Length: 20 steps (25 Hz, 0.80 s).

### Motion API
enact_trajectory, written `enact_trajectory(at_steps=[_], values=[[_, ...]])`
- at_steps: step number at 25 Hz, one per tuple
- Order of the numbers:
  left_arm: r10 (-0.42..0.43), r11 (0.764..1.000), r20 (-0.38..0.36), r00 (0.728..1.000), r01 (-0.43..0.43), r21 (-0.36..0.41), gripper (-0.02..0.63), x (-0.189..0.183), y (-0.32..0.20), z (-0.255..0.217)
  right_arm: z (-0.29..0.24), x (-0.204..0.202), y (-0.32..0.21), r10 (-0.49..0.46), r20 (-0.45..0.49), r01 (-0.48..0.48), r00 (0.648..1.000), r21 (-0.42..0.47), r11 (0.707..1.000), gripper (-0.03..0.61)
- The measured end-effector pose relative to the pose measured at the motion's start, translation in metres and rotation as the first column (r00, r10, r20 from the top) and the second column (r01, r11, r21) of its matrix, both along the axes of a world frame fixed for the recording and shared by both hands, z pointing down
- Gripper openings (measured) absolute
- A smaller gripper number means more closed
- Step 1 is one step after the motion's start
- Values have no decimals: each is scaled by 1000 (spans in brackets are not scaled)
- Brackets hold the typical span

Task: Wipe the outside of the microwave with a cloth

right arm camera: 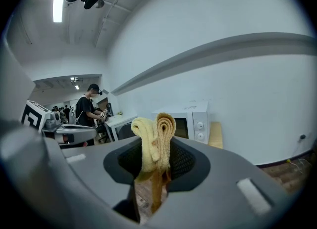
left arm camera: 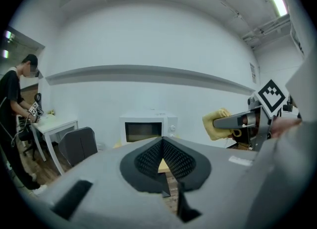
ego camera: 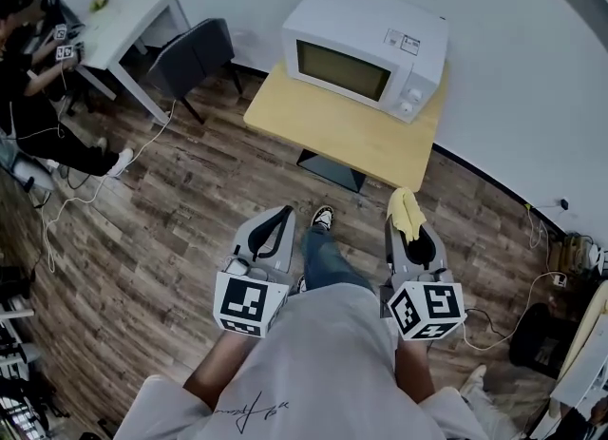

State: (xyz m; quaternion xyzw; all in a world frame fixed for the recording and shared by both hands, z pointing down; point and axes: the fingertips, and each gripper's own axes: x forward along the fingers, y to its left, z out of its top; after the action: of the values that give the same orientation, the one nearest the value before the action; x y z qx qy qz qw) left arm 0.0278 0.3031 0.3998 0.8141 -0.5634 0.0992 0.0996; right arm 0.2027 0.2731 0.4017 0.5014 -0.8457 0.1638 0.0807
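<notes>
Right tongs (right arm camera: 154, 146) pinch yellow cloth (right arm camera: 161, 129); left tongs (left arm camera: 162, 141) closed, empty.

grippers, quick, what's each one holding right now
left gripper: jaws closed, holding nothing
right gripper: jaws closed on the yellow cloth

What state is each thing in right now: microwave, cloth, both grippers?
microwave: door closed, standing on the wooden table, nothing touching it.
cloth: yellow, folded, pinched in the right gripper.
right gripper: shut on the cloth, short of the microwave.
left gripper: fingers together, empty.
</notes>
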Motion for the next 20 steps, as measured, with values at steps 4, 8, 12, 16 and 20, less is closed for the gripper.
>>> enact_trajectory(at_steps=[4,8,12,16,20], values=[[-7,1000,-9,1000,8,4,-9,-1,-50,1,2,10,-49,39,-2,-39,999,12,999,124],[23,1000,0,1000,-23,16,-9,-8,-91,-6,-7,10,-88,83,-2,-83,997,39,996,124],[22,999,-2,1000,-22,29,-9,-19,-144,-13,-15,0,-135,92,9,-92,996,54,994,124],[20,999,-29,999,-19,45,-9,-22,-202,-21,-22,5,-188,115,5,-115,993,63,991,124],[25,998,-50,998,-22,58,-9,-21,-254,-29,-35,14,-236,150,4,-150,989,87,985,124]])
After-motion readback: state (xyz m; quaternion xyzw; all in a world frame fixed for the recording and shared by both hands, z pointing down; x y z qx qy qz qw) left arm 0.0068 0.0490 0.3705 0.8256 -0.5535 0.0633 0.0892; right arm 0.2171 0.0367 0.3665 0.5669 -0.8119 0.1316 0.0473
